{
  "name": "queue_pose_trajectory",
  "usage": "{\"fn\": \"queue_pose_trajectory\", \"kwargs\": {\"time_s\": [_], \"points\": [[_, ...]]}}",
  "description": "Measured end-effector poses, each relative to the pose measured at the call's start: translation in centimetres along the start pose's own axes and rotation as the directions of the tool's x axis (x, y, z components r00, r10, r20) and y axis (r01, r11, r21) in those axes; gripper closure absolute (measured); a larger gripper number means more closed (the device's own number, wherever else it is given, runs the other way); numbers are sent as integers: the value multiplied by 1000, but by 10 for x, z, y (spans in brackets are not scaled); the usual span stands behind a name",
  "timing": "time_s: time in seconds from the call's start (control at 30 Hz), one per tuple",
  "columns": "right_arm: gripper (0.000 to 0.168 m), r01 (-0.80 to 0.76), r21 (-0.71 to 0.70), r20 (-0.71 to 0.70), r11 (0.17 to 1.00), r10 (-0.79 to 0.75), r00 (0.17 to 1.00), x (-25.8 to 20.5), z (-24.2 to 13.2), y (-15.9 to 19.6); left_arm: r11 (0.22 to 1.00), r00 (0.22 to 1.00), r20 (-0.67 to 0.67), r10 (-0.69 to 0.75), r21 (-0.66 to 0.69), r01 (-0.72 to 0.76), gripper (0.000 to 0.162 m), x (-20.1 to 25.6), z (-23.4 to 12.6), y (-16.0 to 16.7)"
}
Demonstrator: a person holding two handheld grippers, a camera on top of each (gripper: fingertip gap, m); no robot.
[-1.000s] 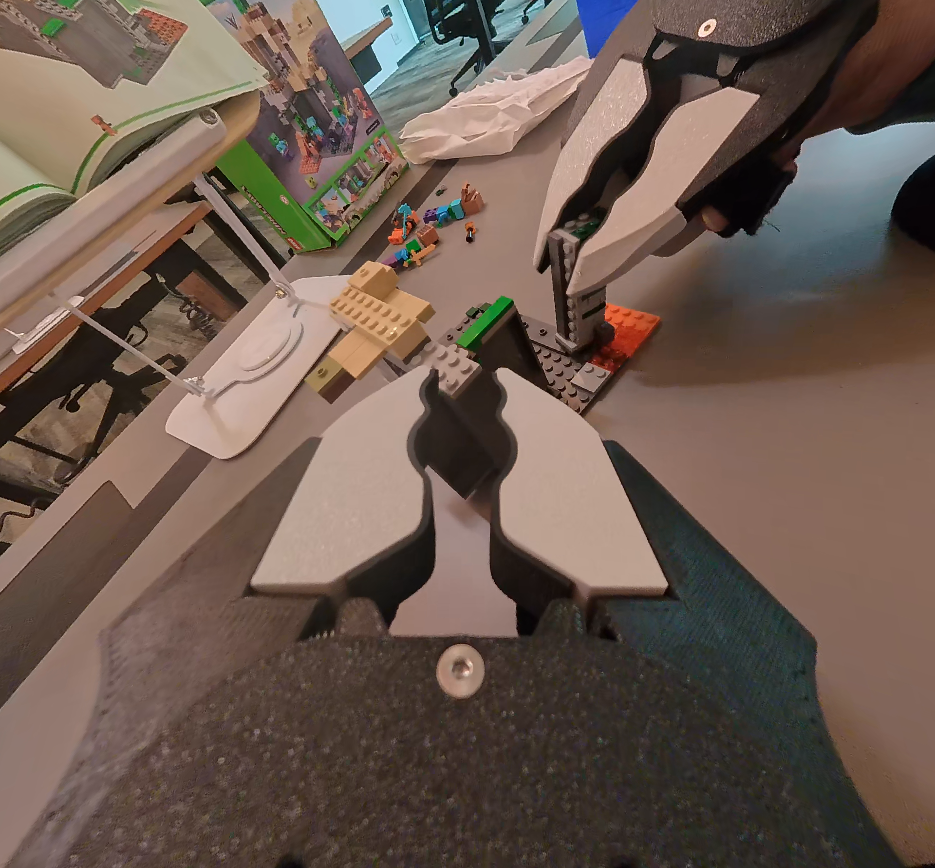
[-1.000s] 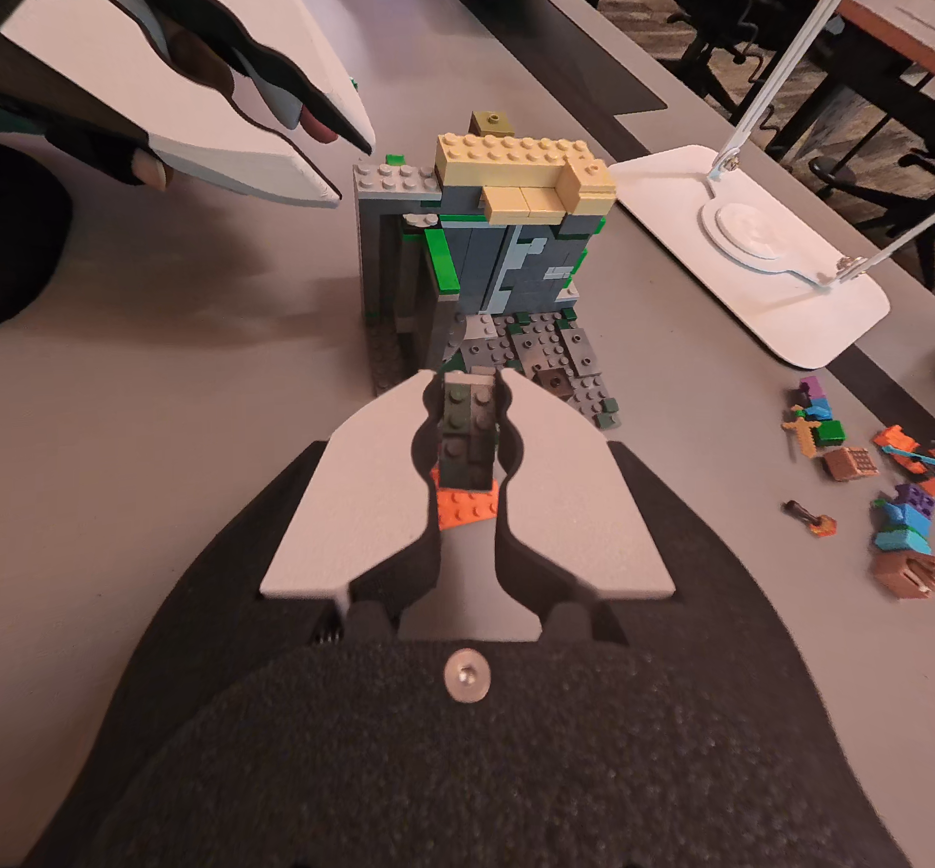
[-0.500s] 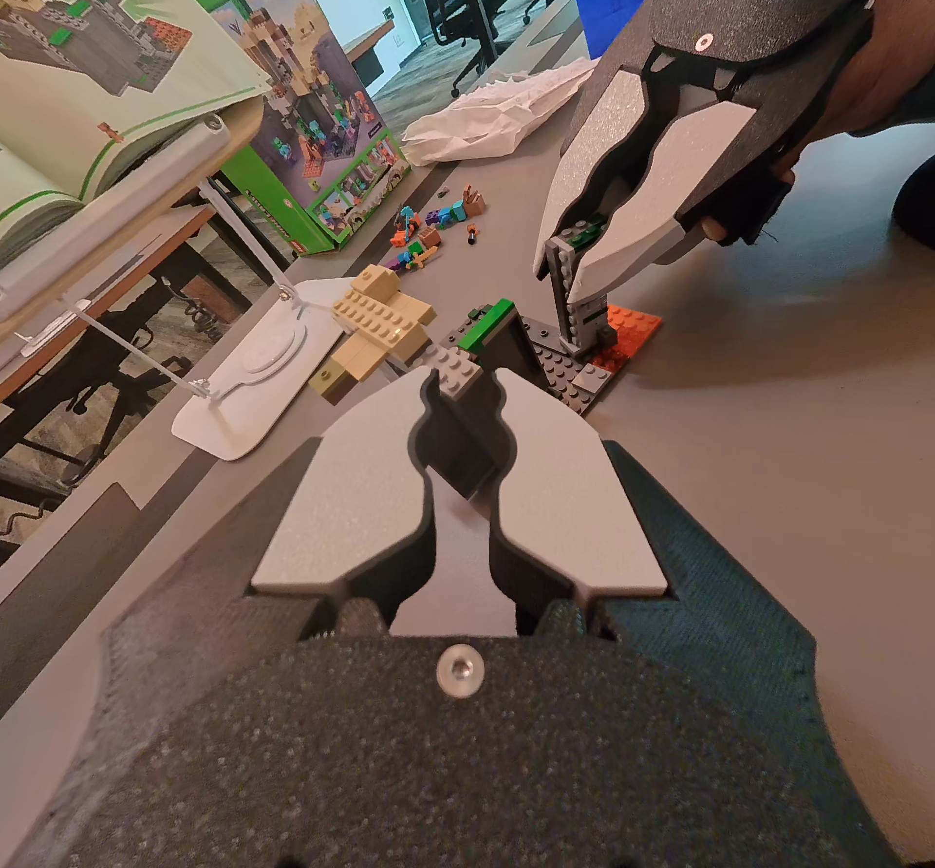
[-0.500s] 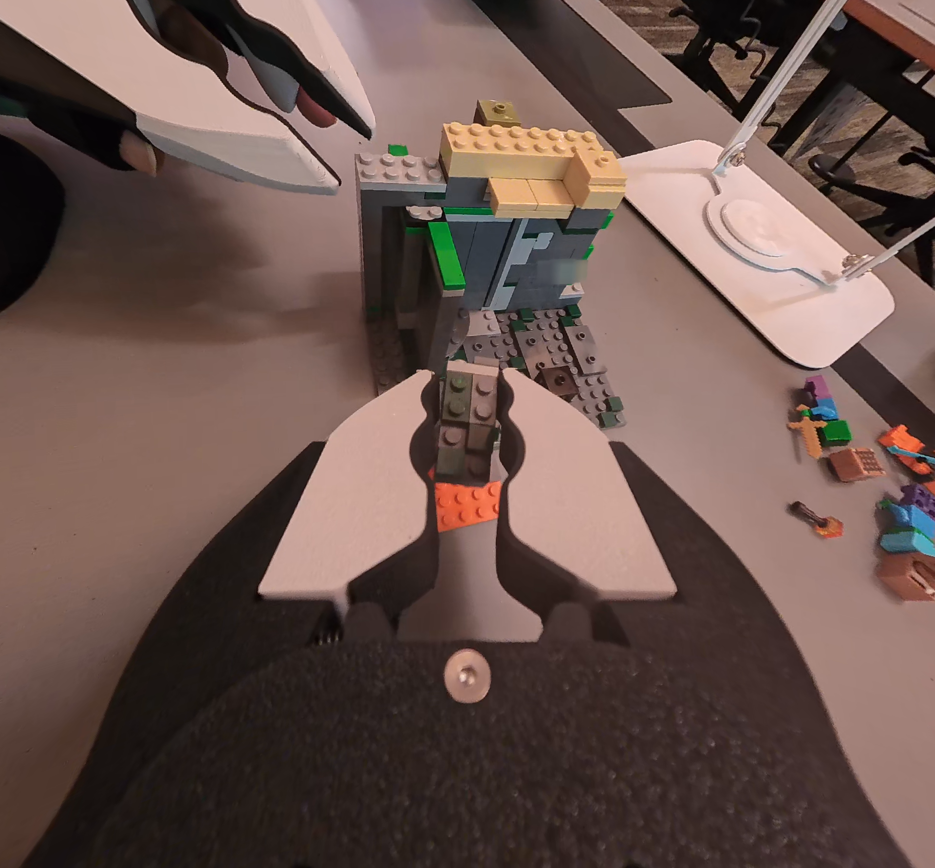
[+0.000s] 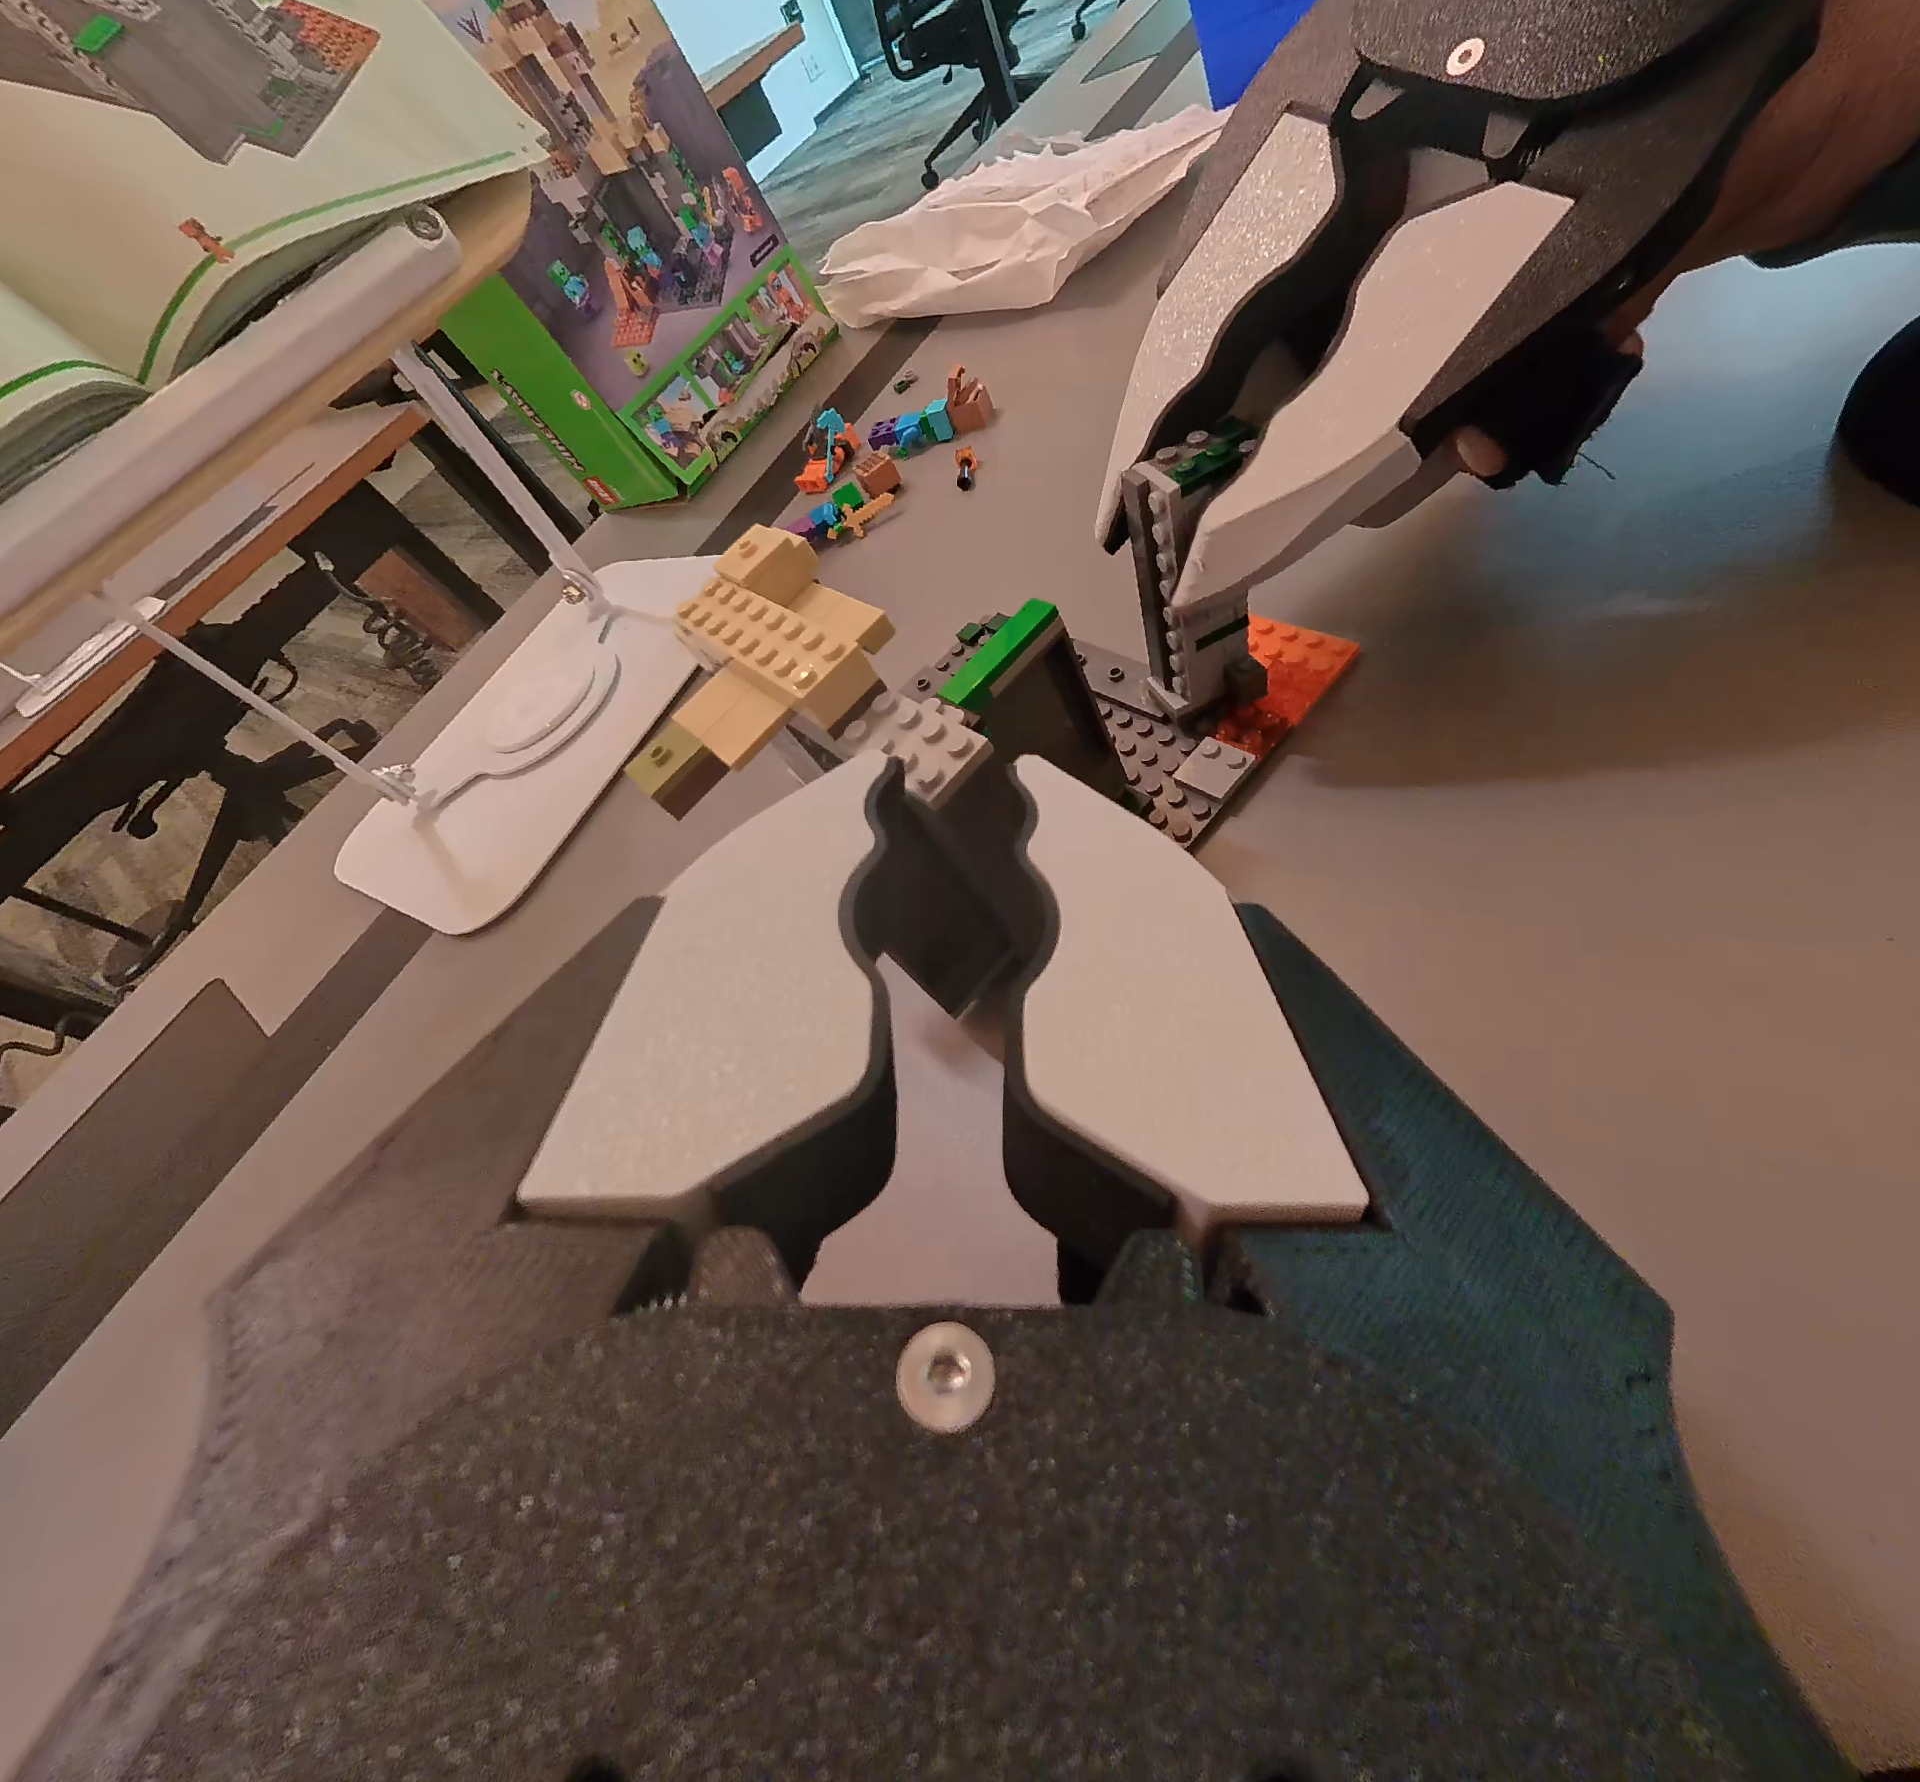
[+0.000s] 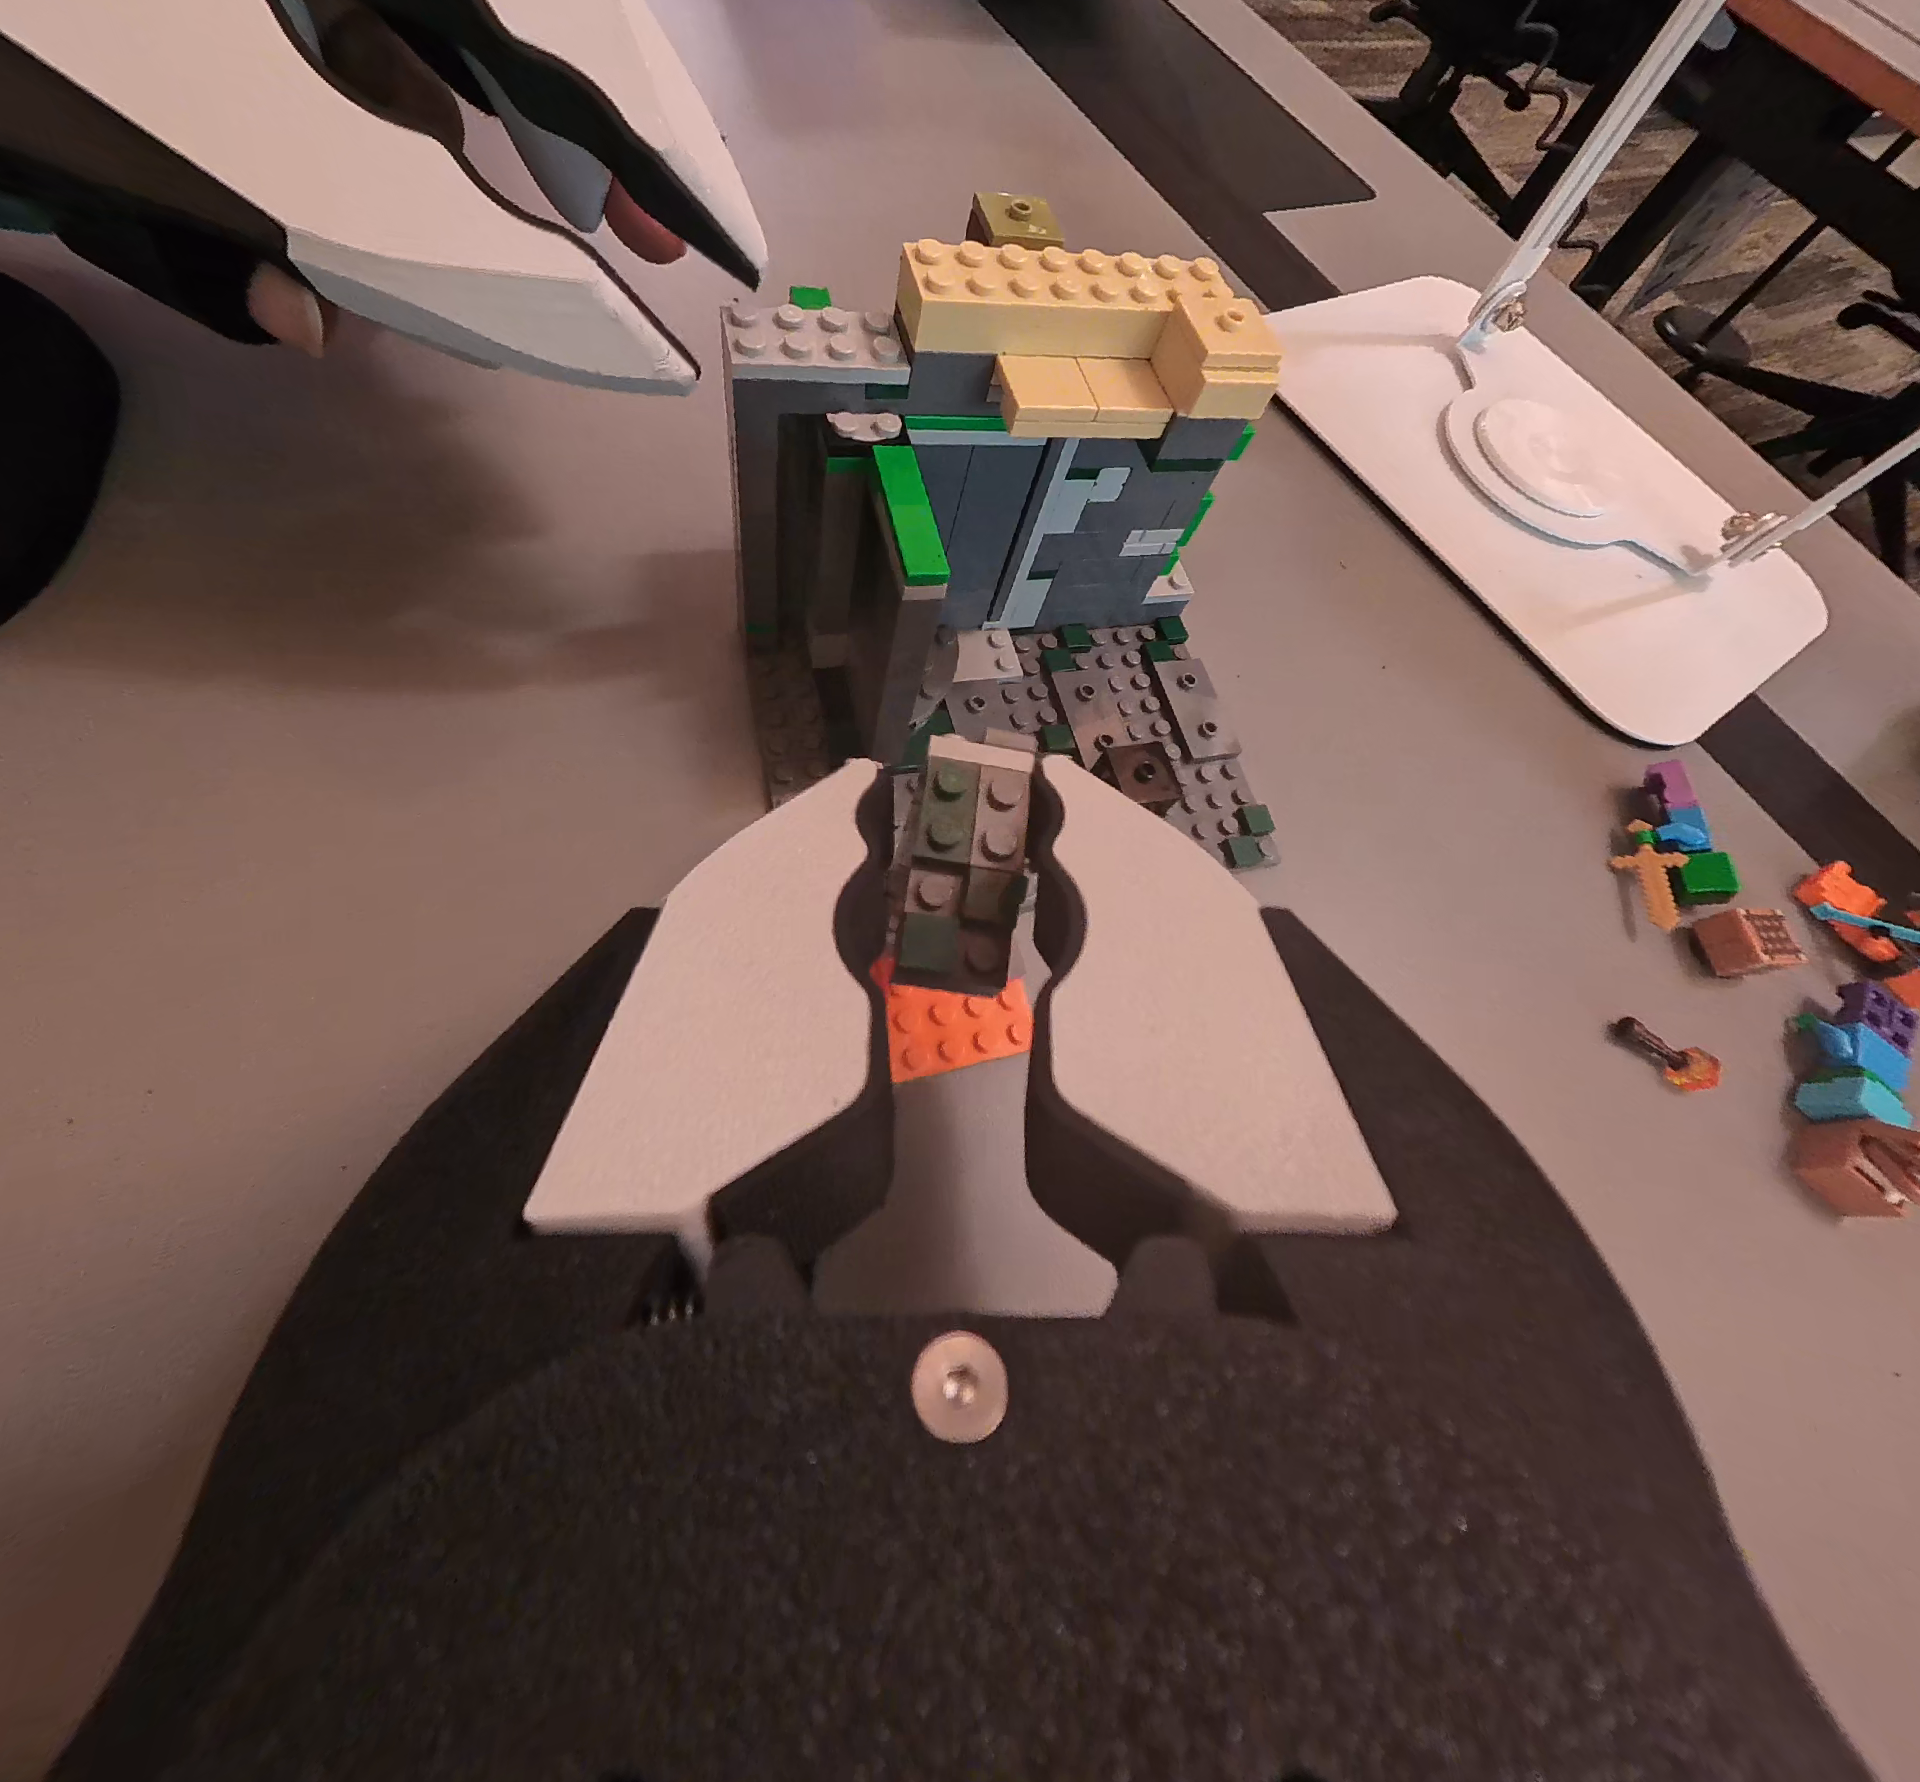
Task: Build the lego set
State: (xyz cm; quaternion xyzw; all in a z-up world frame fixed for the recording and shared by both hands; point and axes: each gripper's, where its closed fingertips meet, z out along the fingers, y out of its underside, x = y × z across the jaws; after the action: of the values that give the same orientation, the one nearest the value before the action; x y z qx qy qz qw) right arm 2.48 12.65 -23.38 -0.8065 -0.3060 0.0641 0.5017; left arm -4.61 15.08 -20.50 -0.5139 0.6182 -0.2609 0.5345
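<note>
The right tool (image 6: 956, 776) is pinching the grey pillar (image 6: 966, 859) standing on the Lego build's (image 6: 997, 527) orange plate (image 6: 956, 1031) on the grey counter (image 6: 364, 693). The left tool (image 5: 951, 776), narrowly parted, is bracketing the build's dark wall corner; whether it grips is unclear.

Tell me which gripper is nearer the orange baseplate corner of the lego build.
Right. The right gripper grips the grey pillar standing beside the orange plate; the left gripper is at the build's opposite end.
</note>
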Motion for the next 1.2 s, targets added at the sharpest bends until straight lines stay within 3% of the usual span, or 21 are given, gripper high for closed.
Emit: {"fn": "queue_pose_trajectory", "kwargs": {"time_s": [0.3, 0.43, 0.67, 0.9, 1.03, 1.2], "points": [[149, -6, 22, -26, 1000, 7, 1000, 6, -5, -5, 1000, 1000, -3, 6, -3, -6, 144, 2, 0, -1], [149, 7, 15, -87, 1000, -5, 996, 30, -11, -7, 1000, 1000, 1, -7, -6, 7, 141, 2, 1, 0], [149, -161, -153, -238, 975, 122, 964, 116, -29, 40, 1000, 1000, -2, -15, -15, 15, 139, 3, 3, 2], [148, -256, -162, -258, 953, 209, 943, 135, -32, 61, 1000, 1000, -3, -28, -12, 28, 139, 2, 3, 3], [137, -261, -110, -268, 959, 224, 937, 138, -38, 49, 1000, 1000, 0, -24, -14, 24, 139, 2, 3, 2], [133, -109, -55, -173, 992, 98, 980, 116, -53, -10, 999, 999, 17, -33, -29, 34, 136, -1, 4, 5]]}}
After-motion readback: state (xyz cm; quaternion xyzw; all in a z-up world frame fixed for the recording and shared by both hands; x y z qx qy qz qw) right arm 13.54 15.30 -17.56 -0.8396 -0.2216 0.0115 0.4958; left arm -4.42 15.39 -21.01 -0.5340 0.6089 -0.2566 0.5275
